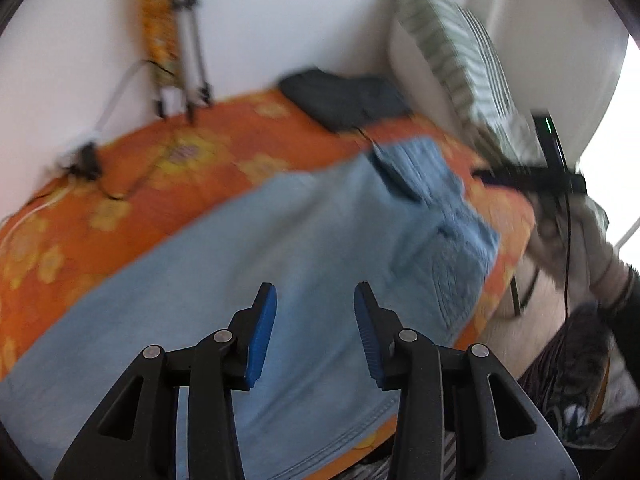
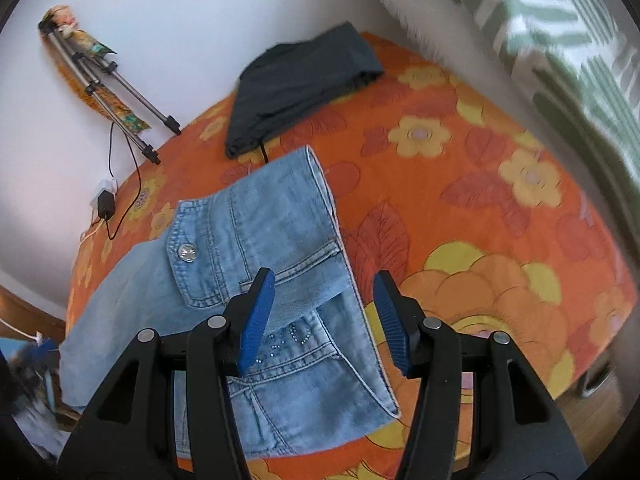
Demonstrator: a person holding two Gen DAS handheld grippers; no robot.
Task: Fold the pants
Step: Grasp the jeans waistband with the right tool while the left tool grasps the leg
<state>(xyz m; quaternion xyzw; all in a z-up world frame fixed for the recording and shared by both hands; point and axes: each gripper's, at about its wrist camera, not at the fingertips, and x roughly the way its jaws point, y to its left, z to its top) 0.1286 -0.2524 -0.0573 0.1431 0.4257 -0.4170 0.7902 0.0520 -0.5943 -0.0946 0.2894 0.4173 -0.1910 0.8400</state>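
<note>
Light blue denim pants lie on an orange flowered bedspread. In the left wrist view the legs stretch toward me and the waist is at the far right. My left gripper is open and empty, hovering over the leg part. In the right wrist view the waist end of the pants, with button and pocket stitching, lies below my right gripper, which is open and empty just above it. The right gripper also shows in the left wrist view, blurred, above the waist.
A folded dark garment lies at the far side of the bed. A tripod leans on the white wall, with a charger and cable below it. A green-striped pillow stands at the right. The bed's edge is near me.
</note>
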